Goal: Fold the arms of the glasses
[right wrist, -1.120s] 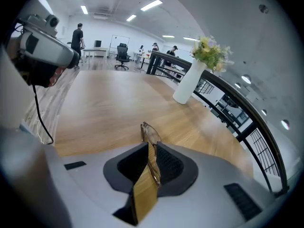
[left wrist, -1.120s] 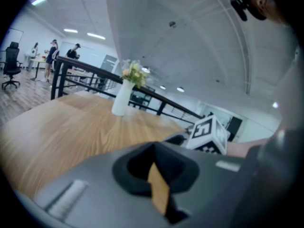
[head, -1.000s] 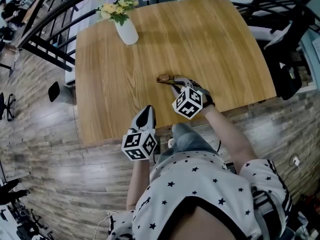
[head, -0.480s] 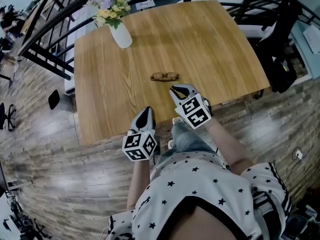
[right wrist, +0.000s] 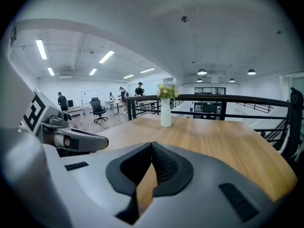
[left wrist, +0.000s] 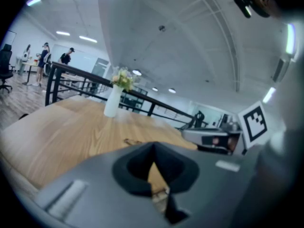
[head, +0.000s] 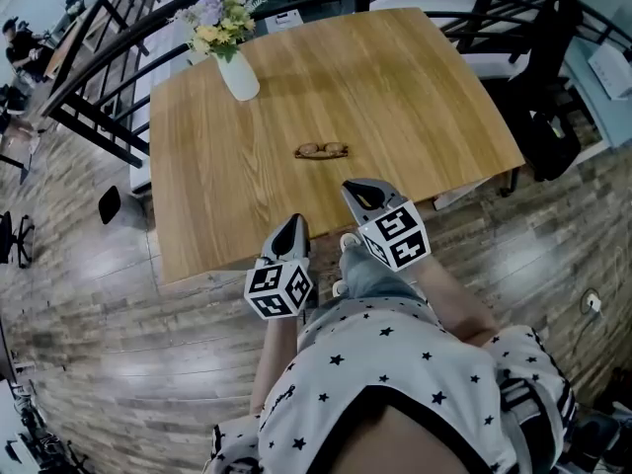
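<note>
The brown glasses (head: 321,150) lie folded flat on the wooden table (head: 415,77), near its middle front; they show small and far off as the glasses (left wrist: 133,142) in the left gripper view. My left gripper (head: 293,223) hangs over the table's near edge, shut and holding nothing. My right gripper (head: 357,190) is also shut and empty, raised just off the front edge, a short way below and right of the glasses. In each gripper view the jaws meet in a closed V, at the left gripper (left wrist: 153,151) and the right gripper (right wrist: 151,148).
A white vase of flowers (head: 233,64) stands at the table's back left corner. Black railings (head: 89,57) run behind and left of the table. A dark chair (head: 553,117) stands at the right. My knee (head: 370,270) is under the front edge.
My right gripper has let go of the glasses and drawn back toward me and upward, rolling as it went. The glasses stay on the table. The left gripper shifted slightly.
</note>
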The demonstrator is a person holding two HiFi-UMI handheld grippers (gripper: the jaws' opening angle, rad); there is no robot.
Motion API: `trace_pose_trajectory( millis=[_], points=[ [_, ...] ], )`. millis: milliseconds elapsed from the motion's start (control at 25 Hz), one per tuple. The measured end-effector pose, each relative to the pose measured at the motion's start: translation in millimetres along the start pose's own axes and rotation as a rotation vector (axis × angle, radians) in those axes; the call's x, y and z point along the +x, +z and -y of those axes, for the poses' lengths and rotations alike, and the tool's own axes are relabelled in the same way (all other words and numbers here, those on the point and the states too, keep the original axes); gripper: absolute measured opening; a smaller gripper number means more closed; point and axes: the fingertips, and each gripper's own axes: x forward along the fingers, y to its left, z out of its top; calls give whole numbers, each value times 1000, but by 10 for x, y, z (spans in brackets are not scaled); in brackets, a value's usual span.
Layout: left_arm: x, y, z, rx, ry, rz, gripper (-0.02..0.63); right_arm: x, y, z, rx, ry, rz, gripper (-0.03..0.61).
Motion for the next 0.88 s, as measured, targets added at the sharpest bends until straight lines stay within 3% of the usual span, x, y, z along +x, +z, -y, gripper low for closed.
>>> trace_pose_trajectory(
  millis=[880],
  points=[
    [-90, -44, 40, -3, -39, -2, 7, -258, 5, -150, 27, -7, 59, 15]
  ],
)
